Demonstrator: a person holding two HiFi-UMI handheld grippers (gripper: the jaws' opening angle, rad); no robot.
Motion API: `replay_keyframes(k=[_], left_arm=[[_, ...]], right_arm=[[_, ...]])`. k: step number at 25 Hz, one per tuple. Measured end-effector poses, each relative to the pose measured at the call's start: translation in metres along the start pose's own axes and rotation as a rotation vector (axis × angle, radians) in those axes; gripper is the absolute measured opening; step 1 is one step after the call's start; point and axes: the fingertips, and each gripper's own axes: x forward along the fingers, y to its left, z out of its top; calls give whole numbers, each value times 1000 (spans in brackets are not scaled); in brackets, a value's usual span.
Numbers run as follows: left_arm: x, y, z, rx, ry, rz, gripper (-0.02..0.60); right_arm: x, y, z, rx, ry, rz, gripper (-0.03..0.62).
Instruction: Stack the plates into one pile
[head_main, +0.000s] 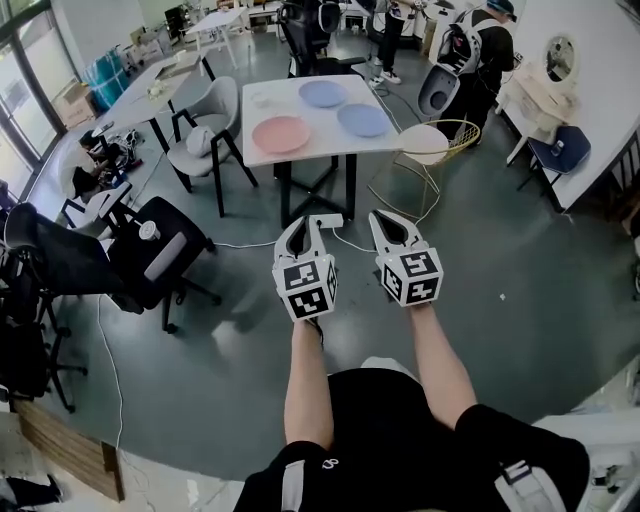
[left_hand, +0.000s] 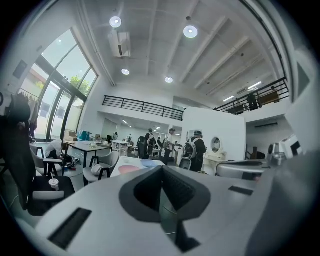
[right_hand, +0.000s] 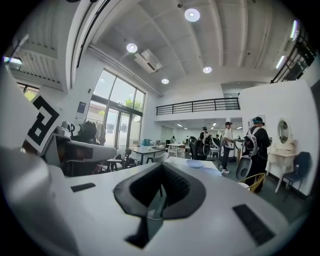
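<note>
On a white square table (head_main: 300, 150) ahead lie a pink plate (head_main: 282, 133) at the near left, a blue plate (head_main: 323, 93) at the back and another blue plate (head_main: 363, 120) at the right. My left gripper (head_main: 309, 222) and right gripper (head_main: 384, 218) hang side by side over the floor, well short of the table, both shut and empty. In the left gripper view the pink plate (left_hand: 129, 169) and a blue plate (left_hand: 149, 163) show past the shut jaws. The right gripper view shows a blue plate (right_hand: 195, 163) on the table (right_hand: 172, 161).
A grey chair (head_main: 207, 135) stands left of the table, a round wire-framed chair (head_main: 432, 148) to its right. A black office chair (head_main: 150, 250) is at the near left, and a cable (head_main: 240, 244) crosses the floor. People (head_main: 480, 55) stand beyond the table. More desks (head_main: 160, 80) are at the back left.
</note>
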Motion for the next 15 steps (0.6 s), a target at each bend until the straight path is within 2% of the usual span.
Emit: replay_keyframes(k=[8, 15], left_arm=[[3, 2, 8, -36, -23, -1, 15], [6, 12, 18, -37, -33, 4, 15]], right_arm=[[-1, -4, -2, 16, 16, 12, 8], [11, -7, 5, 36, 9, 29, 8]])
